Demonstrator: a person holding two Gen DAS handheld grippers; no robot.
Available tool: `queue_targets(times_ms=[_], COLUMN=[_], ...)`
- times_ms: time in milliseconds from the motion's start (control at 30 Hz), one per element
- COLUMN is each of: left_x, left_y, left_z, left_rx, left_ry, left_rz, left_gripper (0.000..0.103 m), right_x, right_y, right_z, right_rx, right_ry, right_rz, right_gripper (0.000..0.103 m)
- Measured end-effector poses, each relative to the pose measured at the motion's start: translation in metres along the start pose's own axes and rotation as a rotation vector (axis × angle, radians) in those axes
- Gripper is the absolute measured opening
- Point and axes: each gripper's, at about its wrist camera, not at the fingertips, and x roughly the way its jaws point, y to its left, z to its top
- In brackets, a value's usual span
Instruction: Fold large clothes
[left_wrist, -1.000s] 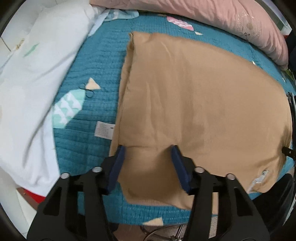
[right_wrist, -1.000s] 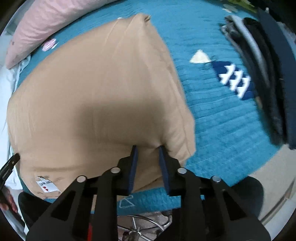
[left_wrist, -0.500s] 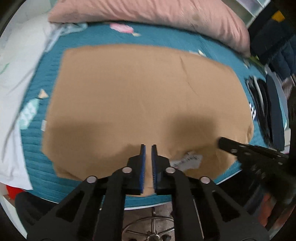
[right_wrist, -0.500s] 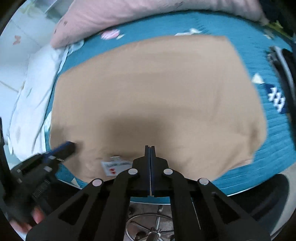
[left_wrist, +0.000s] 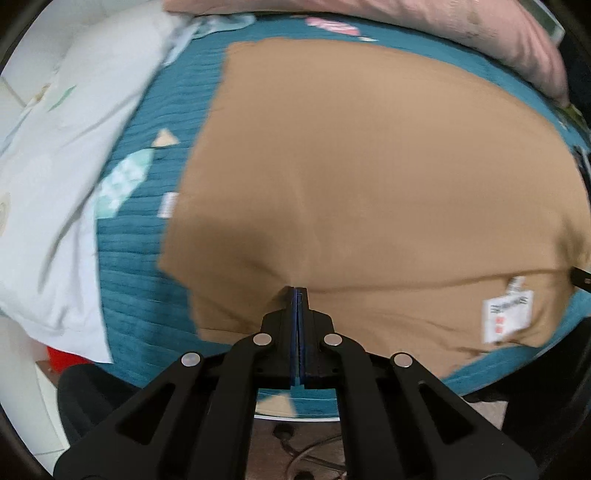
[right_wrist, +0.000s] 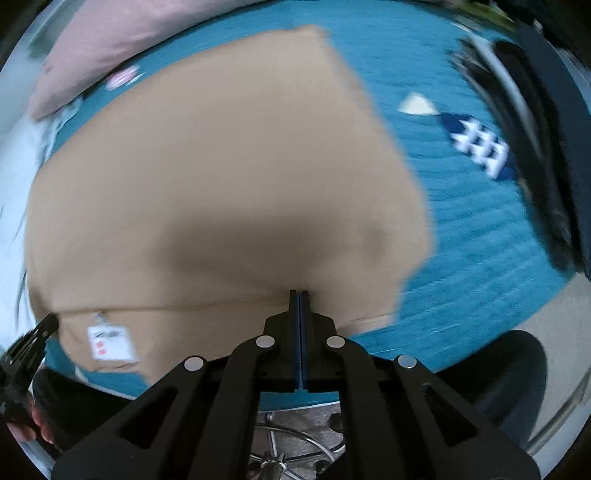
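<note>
Both grippers swung apart | left gripper (left_wrist: 297, 291), right gripper (right_wrist: 299, 293) pinch smooth tan garment (left_wrist: 369, 166)

A teal quilted bedspread (left_wrist: 147, 288) with pale triangle and fish-like patches covers the bed. A long pink pillow (left_wrist: 443, 26) lies along its far edge, a white patterned quilt (left_wrist: 55, 155) at left. Dark folded garments (right_wrist: 535, 140) lie at right.

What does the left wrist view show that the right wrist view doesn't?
Left wrist only: the white bedding left of the tan garment, and the left gripper pinching its near edge.
Right wrist only: the dark clothes pile to the right, and the right gripper shut on the near edge.
Both: garment, white care tag, teal quilt, pink pillow.
</note>
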Motion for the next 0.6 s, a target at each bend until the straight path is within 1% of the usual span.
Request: queue_targets(times_ms=[100, 167, 267, 333, 367, 433, 467, 500, 533, 600], left_x=[0.008, 0.017, 0.015, 0.01, 0.005, -0.007, -0.015, -0.025, -0.031, -0.042], left_y=[0.013, 0.013, 0.0, -0.005, -0.005, -0.002, 0.004, 0.003, 0.003, -0.003], left_z=[0.002, 0.003, 0.004, 0.007, 0.01, 0.015, 0.014, 0.019, 0.022, 0.037], left_rx=[-0.041, -0.049, -0.006, 0.004, -0.002, -0.031, -0.04, -0.046, -0.051, -0.05], left_ry=[0.02, 0.01, 0.0, 0.007, 0.009, -0.014, -0.034, -0.062, -0.079, -0.109], left_rz=[-0.025, -0.038, 0.02, 0.029, 0.01, -0.045, -0.051, -0.043, -0.053, -0.101], left_gripper=[0.001, 0.002, 0.002, 0.003, 0.003, 0.003, 0.003, 0.003, 0.003, 0.003], right_x=[0.008, 0.021, 0.021, 0.014, 0.011, -0.012, -0.025, -0.033, -0.044, -0.058], right_y=[-0.013, -0.009, 0.006, 0.014, 0.018, 0.019, 0.027, 0.034, 0.042, 0.065], right_z=[0.004, 0.006, 0.008, 0.01, 0.013, 0.017, 0.021, 0.024, 0.027, 0.035], right_rx=[0.038, 0.024, -0.016, -0.021, -0.016, 0.001, -0.002, -0.01, -0.024, -0.061], right_ry=[0.001, 0.003, -0.004, -0.001, -0.004, -0.044, -0.075, -0.096, -0.12, -0.15], right_rz=[-0.003, -0.002, -0.074, -0.09, -0.079, 0.0, 0.041, 0.063, 0.087, 0.148], right_gripper=[0.0, 0.0, 0.001, 0.001, 0.001, 0.001, 0.001, 0.0, 0.001, 0.001])
